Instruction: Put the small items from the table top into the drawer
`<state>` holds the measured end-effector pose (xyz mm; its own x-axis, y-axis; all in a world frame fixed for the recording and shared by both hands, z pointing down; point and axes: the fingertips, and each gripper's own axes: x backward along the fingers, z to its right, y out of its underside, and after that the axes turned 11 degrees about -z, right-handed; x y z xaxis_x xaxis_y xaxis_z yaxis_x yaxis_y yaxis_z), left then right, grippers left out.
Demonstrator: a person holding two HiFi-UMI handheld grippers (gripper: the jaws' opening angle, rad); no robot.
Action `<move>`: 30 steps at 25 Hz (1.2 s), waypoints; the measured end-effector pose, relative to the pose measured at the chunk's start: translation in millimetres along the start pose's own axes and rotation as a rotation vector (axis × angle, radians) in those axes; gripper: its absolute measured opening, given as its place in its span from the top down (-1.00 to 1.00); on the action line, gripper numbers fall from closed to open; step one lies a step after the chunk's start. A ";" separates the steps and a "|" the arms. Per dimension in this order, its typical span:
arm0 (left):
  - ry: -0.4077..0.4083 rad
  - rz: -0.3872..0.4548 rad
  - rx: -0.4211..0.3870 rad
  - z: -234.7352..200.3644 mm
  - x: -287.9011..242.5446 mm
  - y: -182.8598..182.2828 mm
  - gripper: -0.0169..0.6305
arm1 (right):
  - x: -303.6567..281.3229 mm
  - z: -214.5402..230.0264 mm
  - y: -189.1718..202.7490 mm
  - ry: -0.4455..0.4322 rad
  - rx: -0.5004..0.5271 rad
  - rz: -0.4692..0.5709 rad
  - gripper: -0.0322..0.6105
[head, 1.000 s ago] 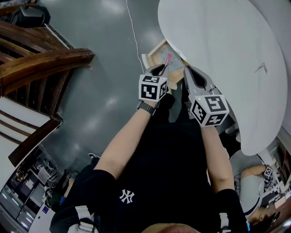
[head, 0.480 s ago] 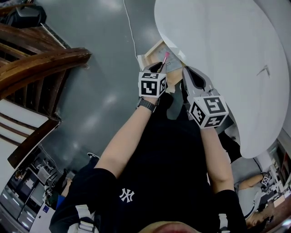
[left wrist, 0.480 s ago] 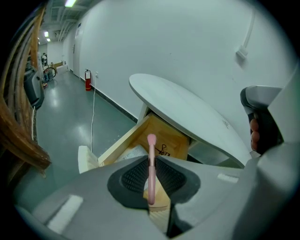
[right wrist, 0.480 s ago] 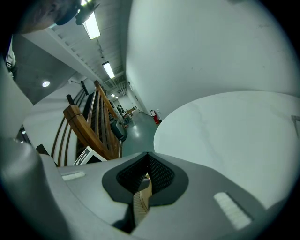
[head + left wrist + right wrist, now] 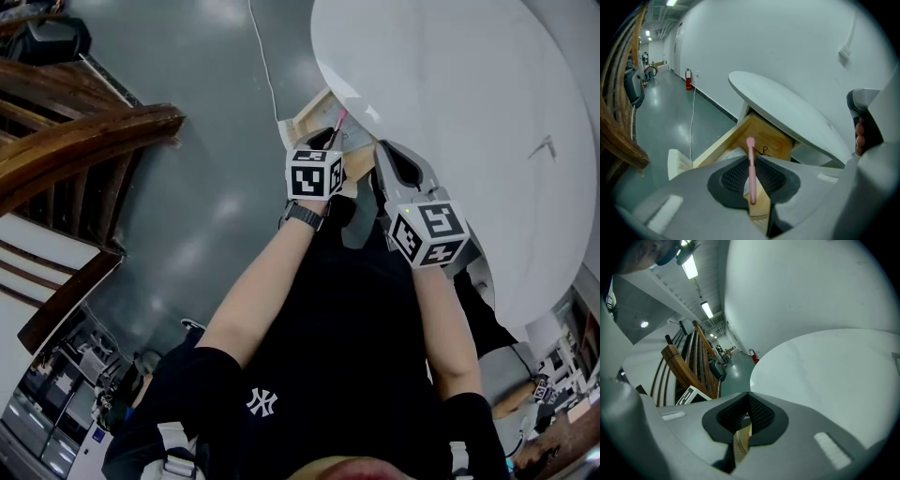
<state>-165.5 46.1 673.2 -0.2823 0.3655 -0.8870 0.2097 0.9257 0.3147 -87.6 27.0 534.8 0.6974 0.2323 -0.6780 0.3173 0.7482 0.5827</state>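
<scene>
A slim pink stick (image 5: 337, 120) with a rounded tip is pinched upright in my left gripper (image 5: 330, 139), which is shut on it. In the left gripper view the pink stick (image 5: 751, 168) stands between the pads of the left gripper (image 5: 751, 157), over the open wooden drawer (image 5: 761, 136). The drawer (image 5: 312, 114) juts out from under the white round table (image 5: 450, 112). My right gripper (image 5: 382, 148) hangs just right of the left one at the table's edge. In its own view the right gripper (image 5: 748, 397) is shut with nothing in it.
White paper (image 5: 732, 154) and a small black squiggly item (image 5: 763, 151) lie inside the drawer. A dark wooden stair rail (image 5: 84, 131) runs along the left. A white cable (image 5: 267, 75) trails over the grey floor. The person's body fills the lower head view.
My left gripper has edged the pink stick a little farther toward the drawer under the table edge. The right gripper has hardly moved.
</scene>
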 end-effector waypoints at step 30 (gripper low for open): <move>0.030 0.089 -0.097 45.5 66.3 -44.3 0.72 | 24.5 -4.4 -42.4 0.002 0.012 0.029 0.83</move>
<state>-150.9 25.0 585.1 -0.2953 0.4477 -0.8440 0.1444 0.8942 0.4238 -86.8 3.6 491.5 0.7051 0.2551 -0.6616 0.3046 0.7336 0.6075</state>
